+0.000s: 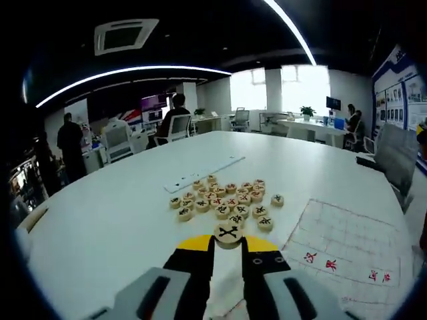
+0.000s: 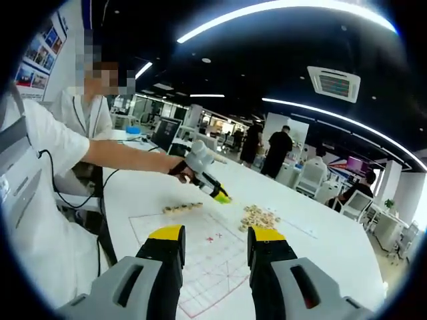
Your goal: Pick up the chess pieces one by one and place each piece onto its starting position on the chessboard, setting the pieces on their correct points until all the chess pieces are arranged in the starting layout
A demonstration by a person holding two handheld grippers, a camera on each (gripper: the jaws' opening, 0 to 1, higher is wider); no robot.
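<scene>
My left gripper (image 1: 228, 248) clamps one chess piece (image 1: 229, 233) flat; the chessboard (image 1: 347, 250) lies to its right. My right gripper (image 2: 217, 245) hangs spread, empty.

— Could any writing be read?
— Hardly. The chess pieces (image 1: 223, 197) carried dark characters, too small to make out; the one between the left gripper (image 1: 229, 248) jaws showed a black mark like a cross.
— And the board (image 1: 347, 257)?
— Red characters stood on it, blurred. The wall posters (image 1: 400, 93) were unreadable.
</scene>
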